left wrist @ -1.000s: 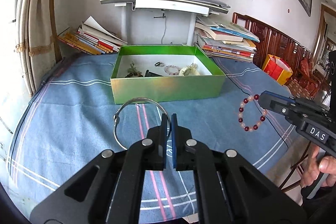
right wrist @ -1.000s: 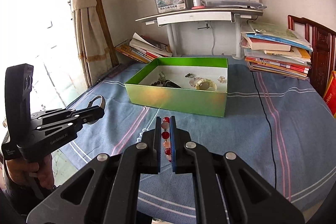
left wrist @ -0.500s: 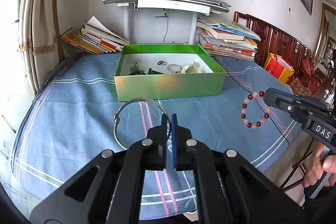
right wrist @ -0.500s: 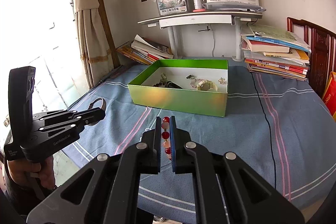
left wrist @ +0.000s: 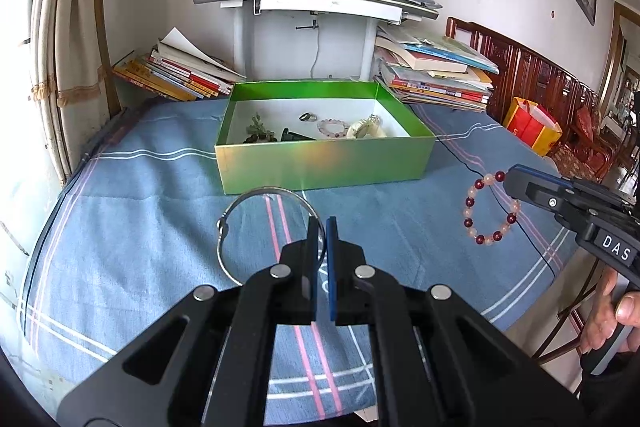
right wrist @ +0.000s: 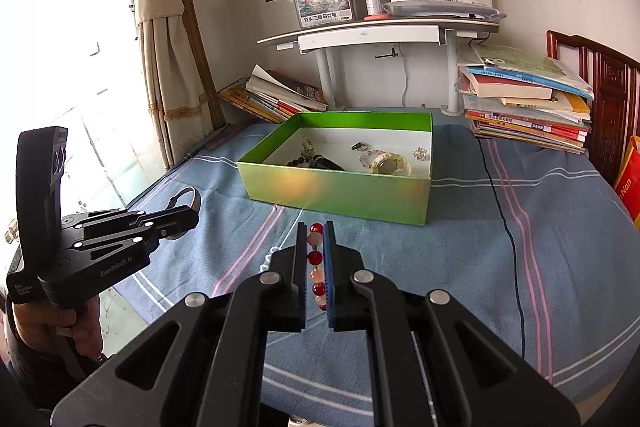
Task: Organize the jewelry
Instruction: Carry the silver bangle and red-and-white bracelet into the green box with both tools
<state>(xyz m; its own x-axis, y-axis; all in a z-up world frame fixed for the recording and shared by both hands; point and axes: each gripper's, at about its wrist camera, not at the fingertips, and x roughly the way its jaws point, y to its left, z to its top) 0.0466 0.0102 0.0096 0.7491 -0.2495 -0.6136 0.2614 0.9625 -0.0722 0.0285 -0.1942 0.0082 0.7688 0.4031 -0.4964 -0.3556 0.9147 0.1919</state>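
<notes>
A green box (left wrist: 324, 163) with a white inside stands on the blue cloth and holds a watch (right wrist: 390, 165), a pink bead bracelet (left wrist: 331, 127), a ring and dark pieces. My left gripper (left wrist: 323, 227) is shut on a silver bangle (left wrist: 240, 223) and holds it above the cloth in front of the box. My right gripper (right wrist: 316, 231) is shut on a red and pink bead bracelet (right wrist: 315, 259), which also hangs in the left wrist view (left wrist: 486, 207), right of the box.
Stacks of books (left wrist: 432, 79) lie behind the box on both sides of a white shelf stand (left wrist: 316, 7). A black cable (right wrist: 500, 203) runs over the cloth on the right. A curtain (right wrist: 164, 47) hangs left.
Both grippers have risen a little and moved slightly nearer the box, each still holding its piece.
</notes>
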